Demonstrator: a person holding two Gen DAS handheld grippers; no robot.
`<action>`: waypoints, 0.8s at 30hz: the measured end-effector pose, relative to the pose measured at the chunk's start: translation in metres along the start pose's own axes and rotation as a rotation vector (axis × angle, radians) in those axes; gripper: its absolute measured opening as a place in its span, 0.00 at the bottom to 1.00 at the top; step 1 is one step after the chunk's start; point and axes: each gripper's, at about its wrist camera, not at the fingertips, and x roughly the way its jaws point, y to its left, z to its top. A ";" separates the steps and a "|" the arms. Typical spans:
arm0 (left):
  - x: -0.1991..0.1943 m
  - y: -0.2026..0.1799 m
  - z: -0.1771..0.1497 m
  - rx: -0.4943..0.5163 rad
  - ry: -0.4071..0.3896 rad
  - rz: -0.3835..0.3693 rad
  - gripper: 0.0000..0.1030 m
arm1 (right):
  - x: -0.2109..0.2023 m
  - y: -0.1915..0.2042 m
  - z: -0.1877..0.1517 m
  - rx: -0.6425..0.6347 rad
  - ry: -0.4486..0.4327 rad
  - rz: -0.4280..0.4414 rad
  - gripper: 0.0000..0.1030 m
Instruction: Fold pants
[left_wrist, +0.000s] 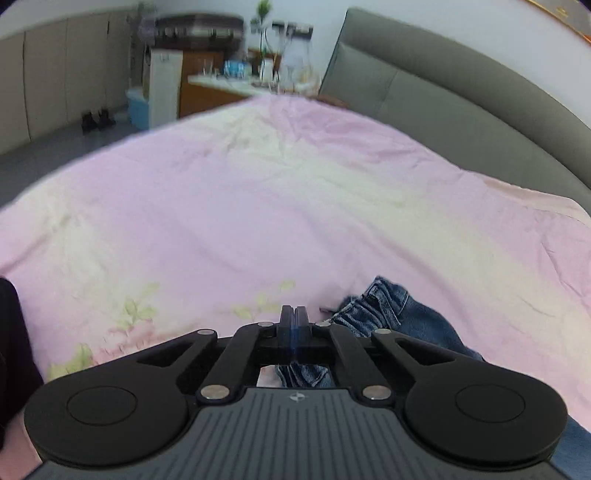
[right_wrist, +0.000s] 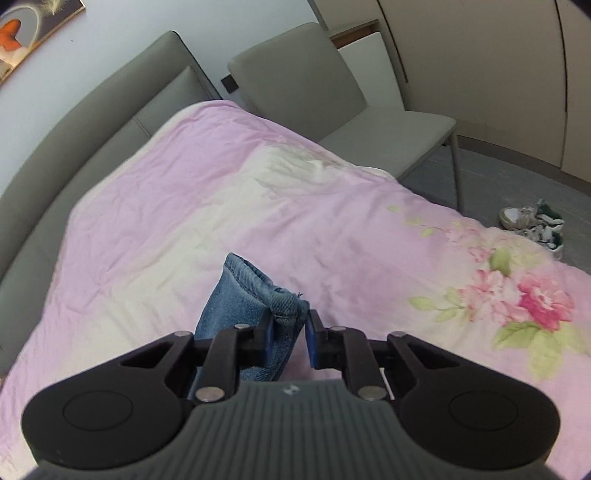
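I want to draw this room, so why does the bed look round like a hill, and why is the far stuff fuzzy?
Left wrist view: the fisheye lens bends the pink bedspread into a hump, and the far desk is blurry. Right wrist view: sharper, the jeans and sneakers show clearly, though the headboard curves too.

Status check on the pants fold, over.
Left hand-held gripper shut on blue denim pants. Right hand-held gripper open around hem. Pink floral bedsheet underneath.

One pair of jeans (right_wrist: 243, 295), one bedspread (right_wrist: 221, 192), one chair (right_wrist: 332, 99), perhaps two sneakers (right_wrist: 535, 225).
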 end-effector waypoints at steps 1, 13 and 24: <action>0.006 0.008 -0.004 -0.022 0.036 -0.004 0.00 | 0.011 -0.012 -0.009 0.018 0.043 -0.015 0.12; 0.010 -0.033 -0.020 0.270 0.164 -0.182 0.30 | 0.023 -0.009 -0.025 -0.246 0.017 -0.157 0.42; 0.029 -0.113 -0.081 0.430 0.113 -0.144 0.33 | 0.007 0.157 -0.151 -0.703 0.206 0.285 0.41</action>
